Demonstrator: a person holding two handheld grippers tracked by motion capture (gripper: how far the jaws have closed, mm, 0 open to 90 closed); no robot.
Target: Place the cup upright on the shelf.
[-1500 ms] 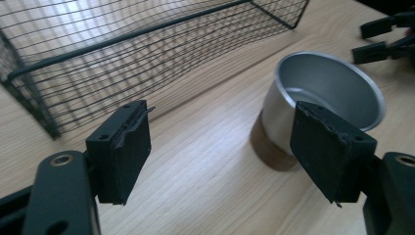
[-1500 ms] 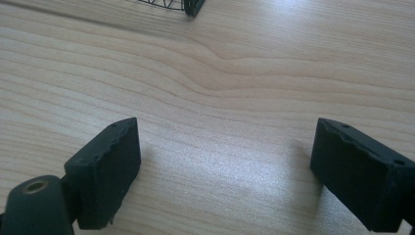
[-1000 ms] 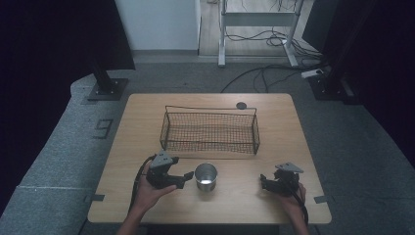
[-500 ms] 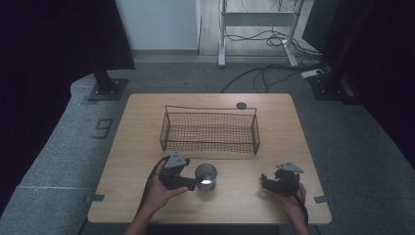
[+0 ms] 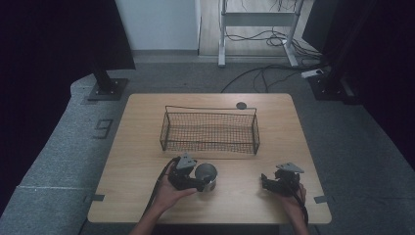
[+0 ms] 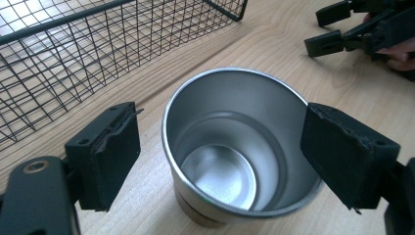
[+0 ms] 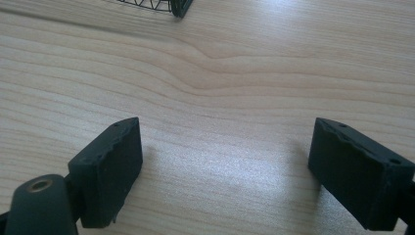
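Observation:
An empty steel cup (image 5: pixel 206 171) stands upright on the wooden table (image 5: pixel 147 147), in front of the wire basket. My left gripper (image 5: pixel 204 181) has come in from the left and its jaws straddle the cup (image 6: pixel 230 161). They have just been opening: one pad (image 6: pixel 105 156) stands clear of the wall, the other (image 6: pixel 342 156) sits right at the rim, so the left gripper (image 6: pixel 222 134) is open. My right gripper (image 5: pixel 266 182) rests open over bare wood near the front right edge, with nothing between its jaws (image 7: pixel 225 147).
A black wire basket (image 5: pixel 210 108) sits empty in the middle of the table, its near wall (image 6: pixel 73 58) just behind the cup. A small dark disc (image 5: pixel 241 105) lies at the far edge. The right gripper (image 6: pixel 342 29) is off beyond the cup.
My left gripper has slid right and lower toward the cup, and its jaws now flank the cup. The right gripper and cup have stayed put.

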